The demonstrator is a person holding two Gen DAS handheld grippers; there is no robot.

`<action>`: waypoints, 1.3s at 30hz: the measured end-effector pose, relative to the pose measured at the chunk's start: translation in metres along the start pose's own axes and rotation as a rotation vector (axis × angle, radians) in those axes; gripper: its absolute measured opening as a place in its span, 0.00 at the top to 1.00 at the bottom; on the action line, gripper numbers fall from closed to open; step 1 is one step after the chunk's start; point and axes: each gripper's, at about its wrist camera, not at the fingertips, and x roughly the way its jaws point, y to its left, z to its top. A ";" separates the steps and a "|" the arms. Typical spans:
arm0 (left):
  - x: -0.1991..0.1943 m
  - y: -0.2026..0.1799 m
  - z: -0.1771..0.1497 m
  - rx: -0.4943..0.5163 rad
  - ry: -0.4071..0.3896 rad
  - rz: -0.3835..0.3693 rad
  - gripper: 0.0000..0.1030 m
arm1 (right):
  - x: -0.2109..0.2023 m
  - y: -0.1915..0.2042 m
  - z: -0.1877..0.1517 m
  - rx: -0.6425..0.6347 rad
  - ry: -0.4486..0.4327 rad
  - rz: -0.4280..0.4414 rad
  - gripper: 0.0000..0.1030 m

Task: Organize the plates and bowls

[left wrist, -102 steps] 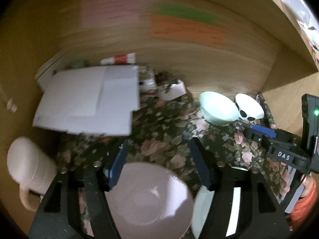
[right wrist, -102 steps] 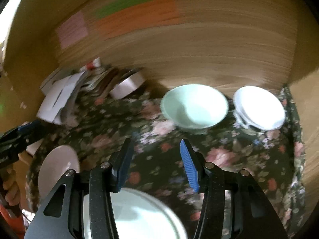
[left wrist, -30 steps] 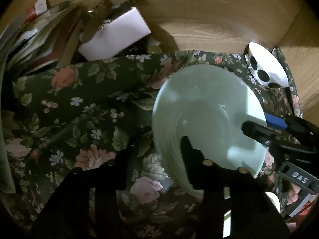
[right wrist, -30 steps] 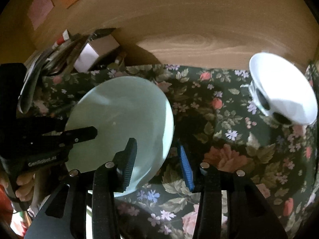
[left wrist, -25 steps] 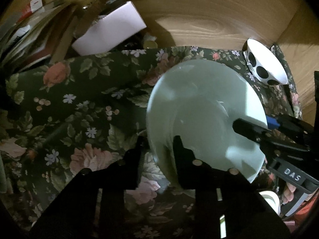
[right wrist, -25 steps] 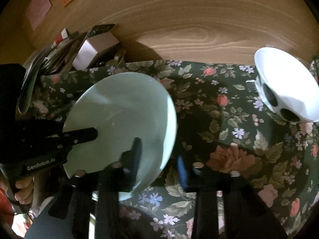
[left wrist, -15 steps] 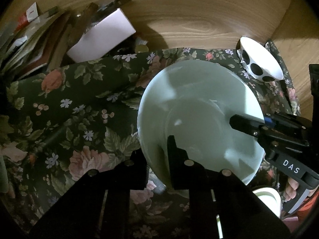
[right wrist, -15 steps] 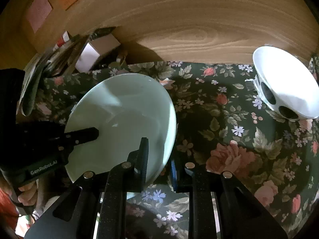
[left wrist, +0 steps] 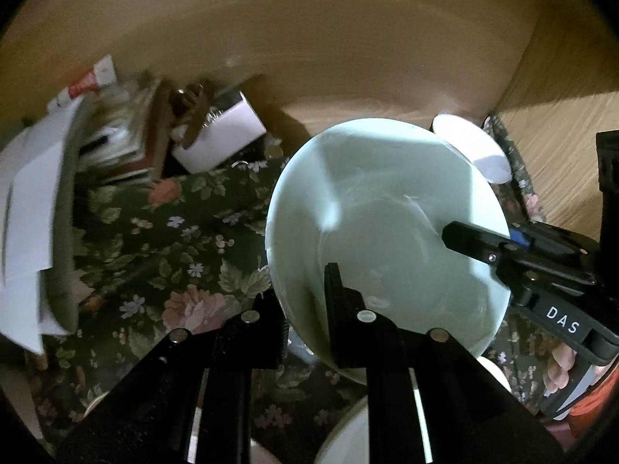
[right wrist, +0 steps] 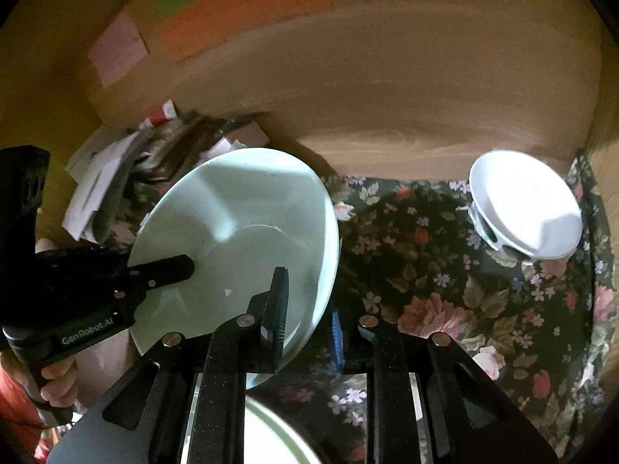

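A pale mint-green bowl (left wrist: 387, 224) (right wrist: 240, 232) hangs tilted above the floral cloth (left wrist: 174, 232), held from two sides. My left gripper (left wrist: 305, 301) is shut on its near-left rim, one finger inside the bowl and one outside. My right gripper (right wrist: 307, 317) is shut on the opposite rim in the same way. Each gripper shows in the other's view: the right gripper (left wrist: 472, 239) at the bowl's right edge, the left gripper (right wrist: 166, 270) at its left. A white bowl with black spots (right wrist: 526, 205) (left wrist: 476, 147) lies tipped in the far right corner.
A pale plate (right wrist: 271, 433) (left wrist: 340, 437) lies below the grippers. Papers (left wrist: 31, 201), a white box (left wrist: 220, 135) and other clutter fill the back left. Wooden walls (right wrist: 387, 96) close the back and right. A person's hand (right wrist: 58, 382) holds the left gripper.
Both grippers closed on the green bowl's rim, then rose with it. The bowl has come up off the cloth and tilted, and more of the back wall shows.
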 end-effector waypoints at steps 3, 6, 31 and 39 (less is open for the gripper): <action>-0.015 0.003 -0.004 -0.005 -0.021 0.001 0.85 | -0.009 0.008 0.000 -0.012 -0.014 0.000 0.83; -0.029 0.006 -0.010 -0.010 -0.039 0.002 0.85 | -0.015 0.017 -0.002 -0.025 -0.026 -0.001 0.83; -0.098 0.039 -0.075 -0.101 -0.102 0.047 0.85 | -0.031 0.097 -0.031 -0.113 -0.028 0.059 0.83; -0.113 0.061 -0.106 -0.152 -0.104 0.074 0.85 | -0.025 0.124 -0.043 -0.143 -0.007 0.104 0.83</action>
